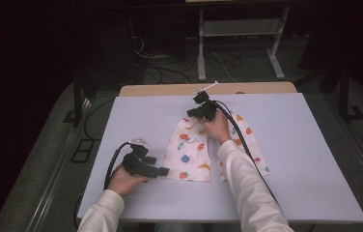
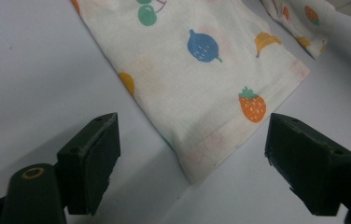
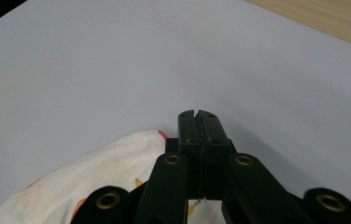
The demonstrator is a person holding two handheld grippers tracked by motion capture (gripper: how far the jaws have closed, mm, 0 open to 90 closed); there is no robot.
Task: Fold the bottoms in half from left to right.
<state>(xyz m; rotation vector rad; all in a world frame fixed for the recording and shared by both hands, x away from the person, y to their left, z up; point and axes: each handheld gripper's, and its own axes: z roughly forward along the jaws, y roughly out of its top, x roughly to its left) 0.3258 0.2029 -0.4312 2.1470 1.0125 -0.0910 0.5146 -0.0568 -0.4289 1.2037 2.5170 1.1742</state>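
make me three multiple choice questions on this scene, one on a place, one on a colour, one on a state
1. Where does the fruit-print garment lie?
A. on the floor
B. on the pale table
C. on a chair

2. What colour is the strawberry printed near the garment's hem?
A. orange
B. purple
C. black

3. How do the jaws of the left hand-held gripper stand?
A. clamped on the cloth
B. shut on nothing
C. wide open

Answers:
1 B, the high view shows the garment spread flat on the table top.
2 A, the left gripper view shows an orange berry with a green top.
3 C, the left gripper view shows the two black jaws far apart, with the hem corner between them. The right hand-held gripper has its jaws pressed together at the garment's far edge.
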